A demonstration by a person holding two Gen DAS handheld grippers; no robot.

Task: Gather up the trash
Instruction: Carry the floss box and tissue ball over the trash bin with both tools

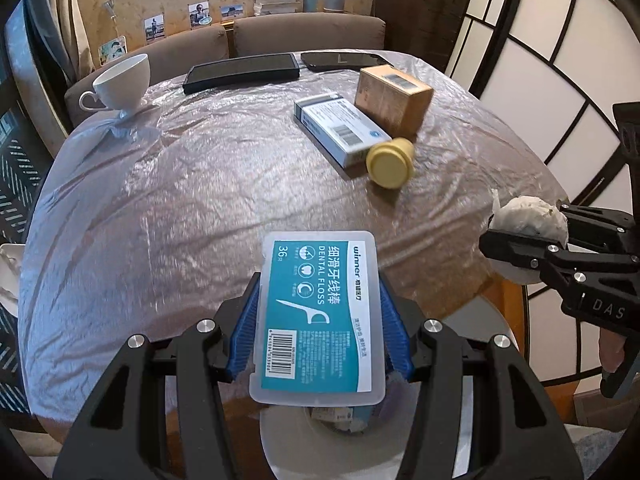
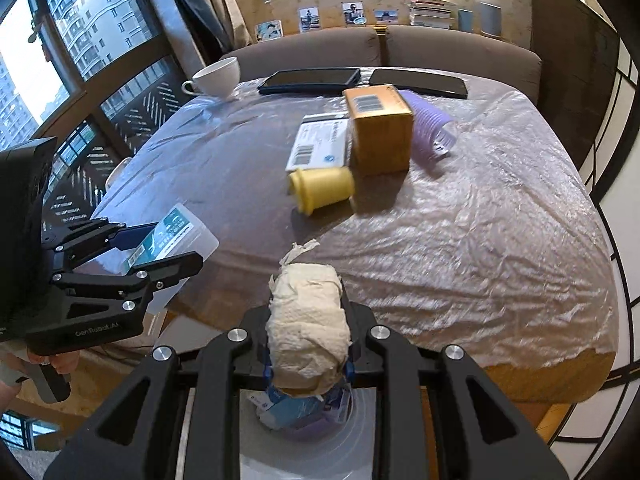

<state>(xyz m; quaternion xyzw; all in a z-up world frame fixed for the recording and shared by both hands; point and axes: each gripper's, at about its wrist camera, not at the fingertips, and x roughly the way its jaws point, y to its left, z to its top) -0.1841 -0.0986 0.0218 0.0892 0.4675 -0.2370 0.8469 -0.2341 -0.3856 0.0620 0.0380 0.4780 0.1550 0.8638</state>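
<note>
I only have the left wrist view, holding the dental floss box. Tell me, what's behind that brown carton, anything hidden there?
Observer: Yes. A purple ribbed cup lies on its side behind the brown carton; your view hides it.
Operator: What is the right gripper holding? I see only a white lump.
Observer: The right gripper is shut on a wad of paper towel, with a torn strip sticking up.
Operator: Is there a bin under that wad?
Observer: A white bin sits right below it, already holding blue and white packaging.
</note>
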